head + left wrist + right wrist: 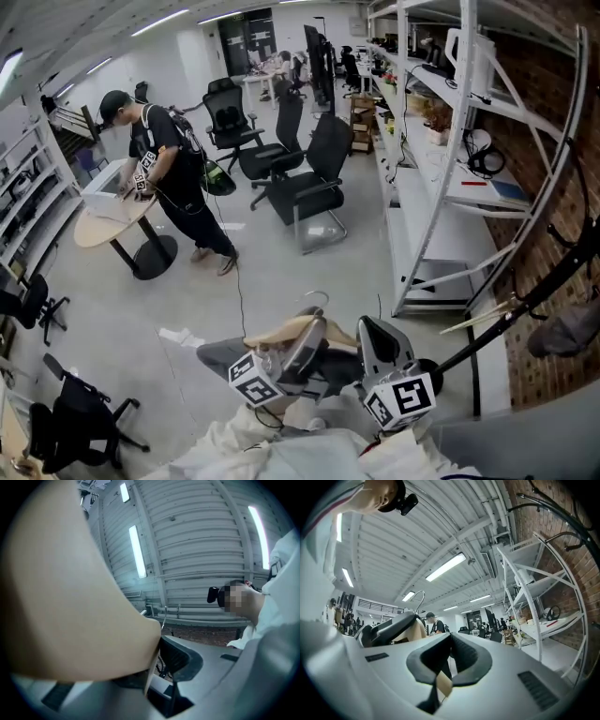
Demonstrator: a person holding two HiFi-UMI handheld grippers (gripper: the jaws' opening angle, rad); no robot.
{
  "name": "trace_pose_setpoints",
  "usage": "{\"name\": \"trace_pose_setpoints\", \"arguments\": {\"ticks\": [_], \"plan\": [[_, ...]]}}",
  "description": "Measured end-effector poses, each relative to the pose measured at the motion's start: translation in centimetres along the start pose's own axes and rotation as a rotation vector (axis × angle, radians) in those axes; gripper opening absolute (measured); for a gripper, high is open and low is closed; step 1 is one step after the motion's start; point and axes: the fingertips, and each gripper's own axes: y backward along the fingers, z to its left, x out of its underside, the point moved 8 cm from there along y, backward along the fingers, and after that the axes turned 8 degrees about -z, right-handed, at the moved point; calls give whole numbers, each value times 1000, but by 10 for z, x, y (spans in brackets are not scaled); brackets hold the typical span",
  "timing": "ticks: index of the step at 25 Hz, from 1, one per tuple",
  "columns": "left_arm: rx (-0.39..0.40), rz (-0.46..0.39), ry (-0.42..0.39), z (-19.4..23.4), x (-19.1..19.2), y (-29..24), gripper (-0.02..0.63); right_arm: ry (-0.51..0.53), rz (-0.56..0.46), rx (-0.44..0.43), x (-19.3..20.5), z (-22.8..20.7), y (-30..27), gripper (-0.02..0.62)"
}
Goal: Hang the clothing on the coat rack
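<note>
My left hand-held gripper [302, 349] is clamped on the broad wooden shoulder of the hanger [277, 332], jaws standing wide because the wood is thick there. My right hand-held gripper [382, 345] is pressed together on a thin sliver of the same wood at the other end. The hanger's wire hook [315, 298] stands up just ahead of the left gripper. The white clothing [281, 455] bunches below and behind both grippers, close to me. I cannot tell how squarely it sits on the hanger.

The black coat rack [544, 286] stands off to the right of my right gripper, its curved arms above that gripper's line of sight. A grey garment [567, 333] already hangs on it, further right.

I judge this to be the carry toward the rack, with the hanging not yet done. To do it well I would:
- keep both grips firm so the hanger stays level and the clothing does not slide off one end;
- lift until the hook clears a free arm, away from the grey garment;
- turn the hook's open side toward that arm, then lower it on;
- let go only once the hook bears the weight.
</note>
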Motion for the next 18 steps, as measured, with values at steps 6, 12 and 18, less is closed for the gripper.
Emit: {"name": "trace_pose_setpoints", "arguments": {"ticks": [6, 12, 18], "plan": [[-1, 13, -22, 54, -29, -11, 110, -1, -4, -7, 19, -10, -65, 25], [-8, 30, -24, 92, -39, -14, 110, 9, 4, 8, 33, -15, -99, 25], [-3, 44, -7, 113, -38, -17, 110, 2, 26, 49, 42, -27, -107, 25]]}}
